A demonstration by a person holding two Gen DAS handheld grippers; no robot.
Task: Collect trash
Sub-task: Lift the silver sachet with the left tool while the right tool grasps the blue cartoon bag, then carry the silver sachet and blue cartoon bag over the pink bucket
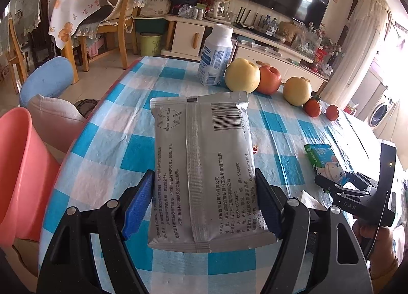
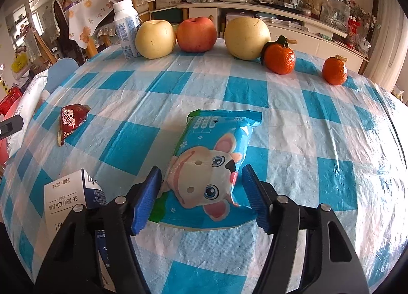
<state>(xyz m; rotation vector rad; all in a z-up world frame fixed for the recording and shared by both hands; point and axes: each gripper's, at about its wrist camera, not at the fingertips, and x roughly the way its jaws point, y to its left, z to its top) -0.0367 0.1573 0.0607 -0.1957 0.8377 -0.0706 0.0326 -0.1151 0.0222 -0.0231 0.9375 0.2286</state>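
Observation:
My left gripper is shut on a silver wet-wipe packet and holds it above the checked table. A pink bin stands at the left, beside the table edge. My right gripper is open, its blue pads on either side of a blue cartoon wipe packet that lies on the table; I cannot tell whether they touch it. That packet and the right gripper also show in the left wrist view. A red wrapper lies at the left. A milk carton lies by the left finger.
A white bottle, two pears, an apple and two tangerines stand along the table's far edge. Chairs, a blue stool and a TV cabinet lie beyond.

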